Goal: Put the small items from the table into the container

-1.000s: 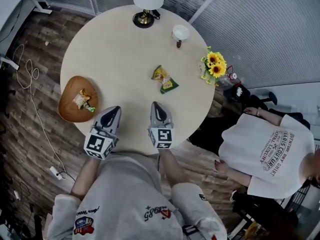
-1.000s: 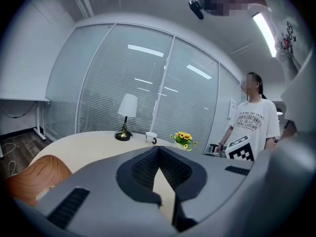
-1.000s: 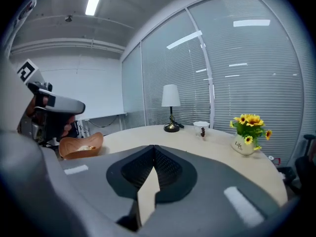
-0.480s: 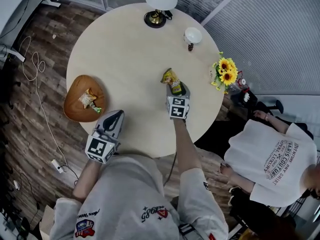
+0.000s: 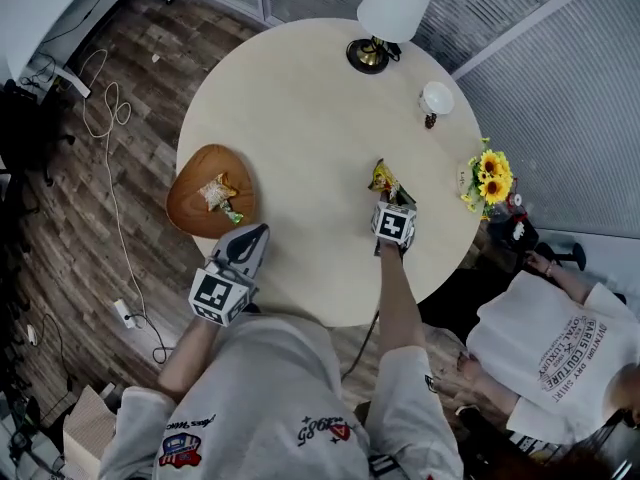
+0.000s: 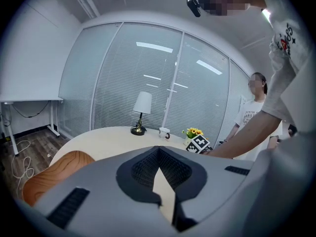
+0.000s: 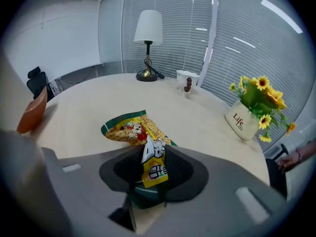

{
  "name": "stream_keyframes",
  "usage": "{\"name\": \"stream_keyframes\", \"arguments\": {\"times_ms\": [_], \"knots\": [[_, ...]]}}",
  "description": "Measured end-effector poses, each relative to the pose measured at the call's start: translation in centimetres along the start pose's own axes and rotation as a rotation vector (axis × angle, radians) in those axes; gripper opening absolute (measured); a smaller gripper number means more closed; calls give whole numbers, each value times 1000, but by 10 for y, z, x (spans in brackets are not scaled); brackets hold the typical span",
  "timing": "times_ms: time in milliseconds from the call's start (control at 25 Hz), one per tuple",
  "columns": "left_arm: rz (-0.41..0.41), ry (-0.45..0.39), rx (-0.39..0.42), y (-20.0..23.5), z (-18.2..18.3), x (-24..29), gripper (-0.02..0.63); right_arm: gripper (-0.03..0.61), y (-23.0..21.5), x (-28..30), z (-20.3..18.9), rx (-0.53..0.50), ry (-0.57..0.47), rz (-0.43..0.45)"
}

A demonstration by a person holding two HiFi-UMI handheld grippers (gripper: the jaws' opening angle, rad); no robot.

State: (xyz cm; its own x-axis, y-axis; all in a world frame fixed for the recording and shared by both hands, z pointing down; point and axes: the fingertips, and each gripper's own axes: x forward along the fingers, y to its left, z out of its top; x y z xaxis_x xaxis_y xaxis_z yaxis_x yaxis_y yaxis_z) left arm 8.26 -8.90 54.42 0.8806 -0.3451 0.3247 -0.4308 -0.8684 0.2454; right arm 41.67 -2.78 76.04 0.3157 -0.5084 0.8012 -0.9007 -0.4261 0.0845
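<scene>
A green and yellow snack packet (image 5: 382,177) lies on the round table (image 5: 300,118) toward its right side. My right gripper (image 5: 393,200) is down on it, jaws closing, and the packet's near end (image 7: 154,162) stands pinched between the pads. The brown wooden bowl (image 5: 190,183) sits at the table's left edge with a wrapped candy (image 5: 221,192) inside. My left gripper (image 5: 257,234) hovers at the near edge just right of the bowl, shut with nothing in it. In the left gripper view the bowl (image 6: 54,172) shows at lower left.
At the table's far side stand a lamp (image 5: 392,8) and a white cup (image 5: 436,99). A vase of sunflowers (image 5: 490,173) sits at the right edge, close to the packet. A person in a white shirt (image 5: 560,338) stands beyond the right edge. Cables (image 5: 110,118) trail over the floor on the left.
My right gripper went from the table's near edge out and down onto the snack packet, opened, and is now closed round its end. The left gripper shifted slightly.
</scene>
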Motion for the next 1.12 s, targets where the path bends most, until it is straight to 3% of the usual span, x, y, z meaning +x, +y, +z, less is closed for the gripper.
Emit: {"name": "stream_keyframes", "arguments": {"times_ms": [120, 320, 640, 880, 1120], "knots": [[5, -13, -7, 1, 1, -5, 6, 91, 10, -10, -1, 9, -11, 23], [2, -41, -23, 0, 3, -11, 6, 60, 53, -49, 39, -71, -156, 115], [72, -112, -48, 15, 14, -38, 6, 55, 212, -116, 117, -293, -361, 397], [190, -152, -77, 43, 10, -74, 6, 54, 319, -141, 107, -426, -369, 567], [303, -179, -111, 76, 2, -120, 5, 54, 392, -150, 81, -567, -339, 662]]}}
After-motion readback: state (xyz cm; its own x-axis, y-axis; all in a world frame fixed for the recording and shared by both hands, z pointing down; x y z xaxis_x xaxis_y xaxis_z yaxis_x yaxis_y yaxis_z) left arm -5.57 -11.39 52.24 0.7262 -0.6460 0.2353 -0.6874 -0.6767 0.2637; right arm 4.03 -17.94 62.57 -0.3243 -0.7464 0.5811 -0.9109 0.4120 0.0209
